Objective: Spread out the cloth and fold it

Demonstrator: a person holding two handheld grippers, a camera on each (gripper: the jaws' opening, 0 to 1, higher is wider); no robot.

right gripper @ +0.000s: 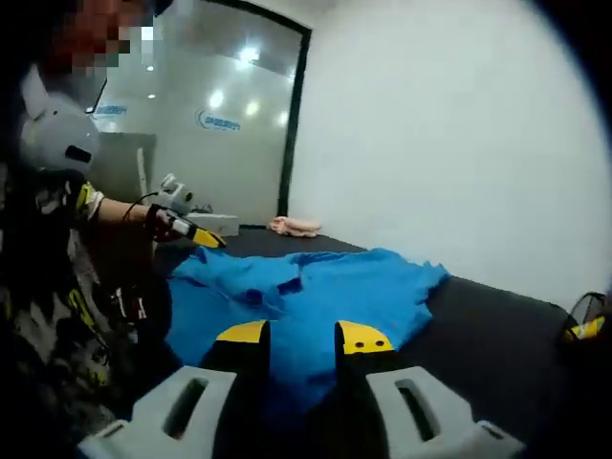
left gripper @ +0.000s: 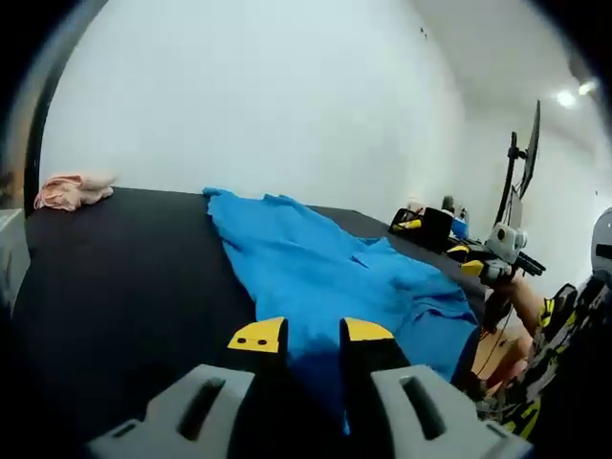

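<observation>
Blue cloth (left gripper: 325,277) lies rumpled, partly spread, on black table (left gripper: 115,277); also seen in right gripper view (right gripper: 316,287). Left gripper (left gripper: 313,335): jaws parted, cloth edge between tips, grip not confirmed. Right gripper (right gripper: 301,335): same, cannot tell if pinched. Judgement: light, limp, drapes, wrinkles easily; take hold at 2 corners or hem. Pink rag (left gripper: 72,189) at far edge.
</observation>
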